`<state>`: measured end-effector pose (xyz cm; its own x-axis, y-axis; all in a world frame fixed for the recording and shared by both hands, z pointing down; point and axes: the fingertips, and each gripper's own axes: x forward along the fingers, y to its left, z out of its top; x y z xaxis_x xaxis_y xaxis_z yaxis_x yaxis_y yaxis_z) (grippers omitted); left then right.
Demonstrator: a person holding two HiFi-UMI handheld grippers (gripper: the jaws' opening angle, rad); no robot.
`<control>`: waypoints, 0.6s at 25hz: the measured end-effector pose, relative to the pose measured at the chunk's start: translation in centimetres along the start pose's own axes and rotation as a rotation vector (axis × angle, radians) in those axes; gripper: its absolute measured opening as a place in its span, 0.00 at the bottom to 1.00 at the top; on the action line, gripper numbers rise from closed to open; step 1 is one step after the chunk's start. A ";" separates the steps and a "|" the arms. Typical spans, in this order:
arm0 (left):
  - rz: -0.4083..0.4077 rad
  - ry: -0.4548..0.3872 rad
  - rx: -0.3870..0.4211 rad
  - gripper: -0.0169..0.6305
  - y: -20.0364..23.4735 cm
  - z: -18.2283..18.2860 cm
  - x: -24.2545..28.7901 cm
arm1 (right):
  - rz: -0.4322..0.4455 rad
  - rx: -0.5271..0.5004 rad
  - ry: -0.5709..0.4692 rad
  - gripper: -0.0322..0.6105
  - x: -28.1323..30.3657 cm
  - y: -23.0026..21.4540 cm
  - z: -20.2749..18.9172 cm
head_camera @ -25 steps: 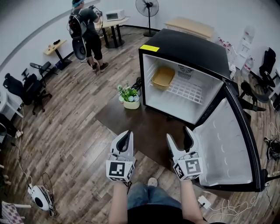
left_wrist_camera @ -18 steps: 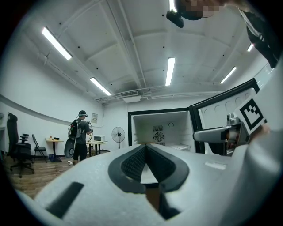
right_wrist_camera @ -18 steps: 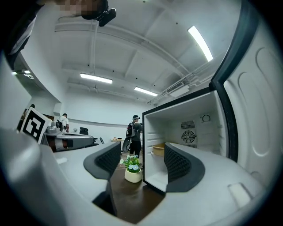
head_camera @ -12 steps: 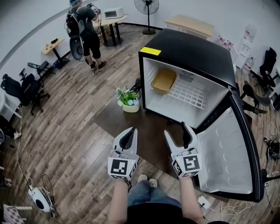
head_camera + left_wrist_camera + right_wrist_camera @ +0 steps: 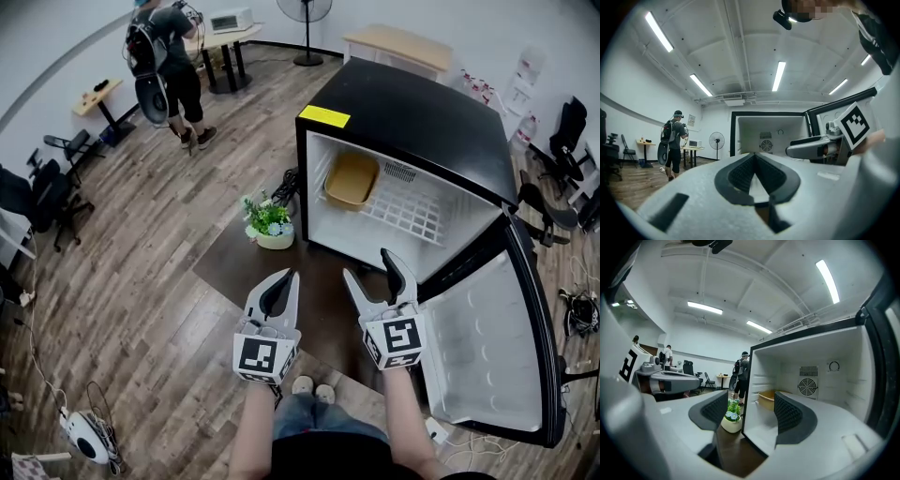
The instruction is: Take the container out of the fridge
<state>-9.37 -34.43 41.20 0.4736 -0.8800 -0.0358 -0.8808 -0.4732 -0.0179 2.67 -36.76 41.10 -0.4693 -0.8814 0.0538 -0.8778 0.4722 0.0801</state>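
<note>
One container (image 5: 352,180) — tan, shallow, open-topped tub, probably plastic. It stands on the white wire shelf (image 5: 412,202) in the far left corner of the fridge (image 5: 422,103), close against the left wall. The fridge door (image 5: 487,347) is swung wide to the right, so nothing blocks the opening.

Handling, as judged:
- It is likely light and looks empty, though its floor is not fully seen.
- The walls look stiff and the surface smooth, so it may slip under a shallow pinch.
- It is not fragile, but the base could catch on the shelf wires if dragged.
- The best hold is the near rim, with one jaw inside the wall and one outside.

Two grippers, both on the near side of the fridge, over the dark floor mat (image 5: 281,267):
- Left gripper (image 5: 277,292) has its jaws together with nothing between them, and it points toward the opening.
- Right gripper (image 5: 369,270) has its jaws apart and is empty. It is held before the fridge's lower edge.

The container lies well apart from both grippers, farther in and a little left of the right one. In the right gripper view it (image 5: 768,399) shows deep inside, partly behind the right jaw.

Also present:
- A potted plant (image 5: 267,223) on the floor, just left of the fridge.
- A person (image 5: 164,56) standing far left.
</note>
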 end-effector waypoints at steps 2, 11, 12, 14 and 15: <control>-0.005 0.000 -0.004 0.04 0.7 -0.1 0.9 | 0.000 -0.031 0.024 0.52 1.5 -0.2 -0.1; -0.020 0.005 -0.038 0.04 3.1 -1.5 4.3 | 0.017 -0.315 0.210 0.52 8.2 -1.0 -1.5; -0.022 0.007 -0.041 0.04 3.3 -1.6 4.7 | 0.021 -0.353 0.233 0.52 8.8 -1.2 -1.7; -0.025 0.012 -0.047 0.04 3.6 -1.8 5.2 | 0.030 -0.428 0.276 0.52 10.0 -1.4 -2.1; -0.026 0.015 -0.049 0.04 3.7 -2.0 5.4 | 0.036 -0.470 0.299 0.52 10.5 -1.6 -2.3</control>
<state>-10.07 -41.03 42.96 0.4968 -0.8676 -0.0209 -0.8671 -0.4972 0.0300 -0.70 -46.77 43.83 -0.3906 -0.8559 0.3389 -0.6926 0.5158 0.5044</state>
